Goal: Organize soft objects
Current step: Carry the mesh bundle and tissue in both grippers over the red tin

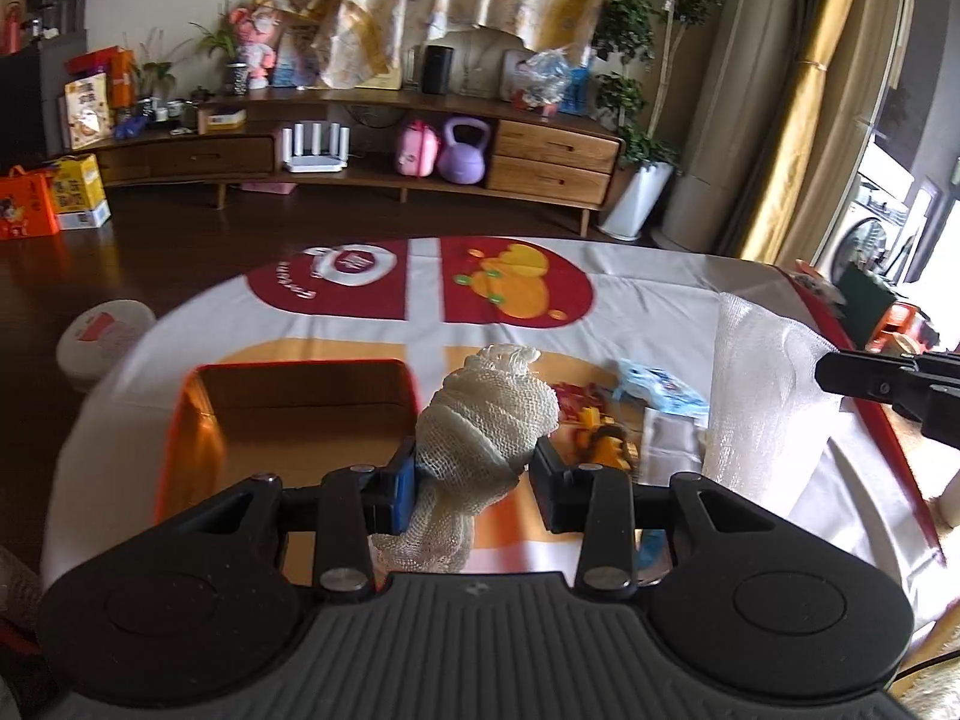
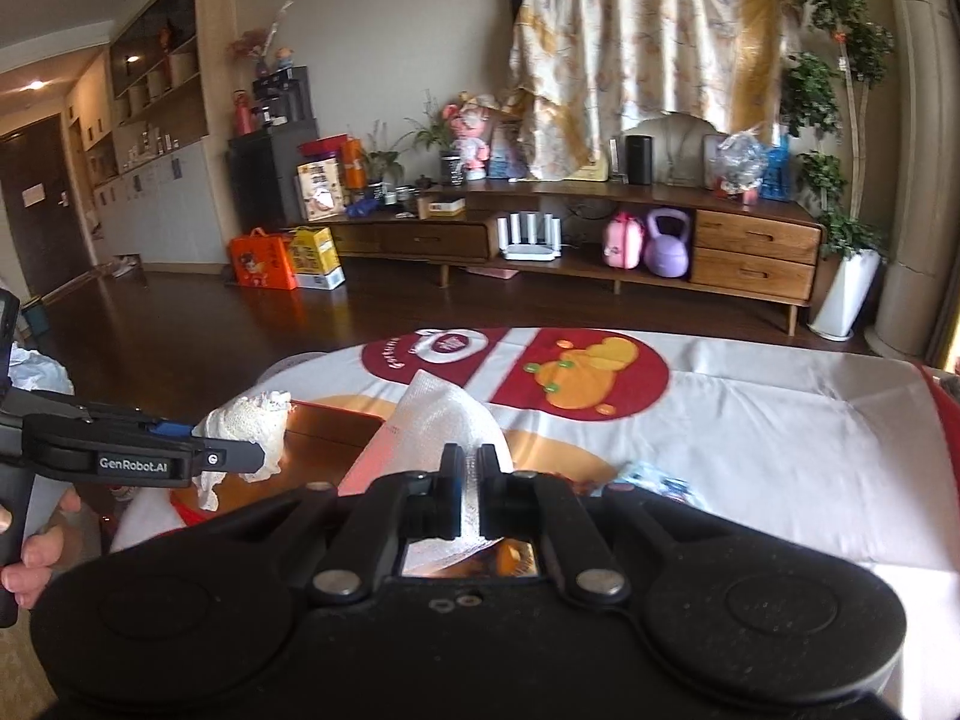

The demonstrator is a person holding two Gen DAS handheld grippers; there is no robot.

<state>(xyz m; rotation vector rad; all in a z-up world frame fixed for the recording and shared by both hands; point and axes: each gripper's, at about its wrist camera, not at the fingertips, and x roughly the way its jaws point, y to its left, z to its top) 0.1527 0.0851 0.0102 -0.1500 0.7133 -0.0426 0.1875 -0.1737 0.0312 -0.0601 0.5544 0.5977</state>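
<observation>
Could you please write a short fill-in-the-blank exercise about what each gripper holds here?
1. The left gripper is shut on a bundle of white ___.
2. The right gripper pinches a sheet of white ___ wrap.
3. The open box on the table is ___ in colour.
4. The kettlebell under the sideboard is ___.

Missing words: gauze; foam; orange; purple

A home living room is showing here. A long wooden media console (image 2: 576, 240) is standing against the far wall, holding a white router (image 2: 531, 238), a purple kettlebell (image 2: 666, 243), a pink toy case (image 2: 623, 240) and a black speaker (image 2: 639, 159). A patterned cloth (image 2: 648, 48) is hanging above it. Potted trees (image 2: 840, 120) are growing beside tall curtains (image 1: 798, 96). Gift boxes (image 2: 285, 267) are sitting on the dark wood floor (image 2: 240, 348), and built-in shelving (image 2: 156, 72) is lining the hallway side.
</observation>
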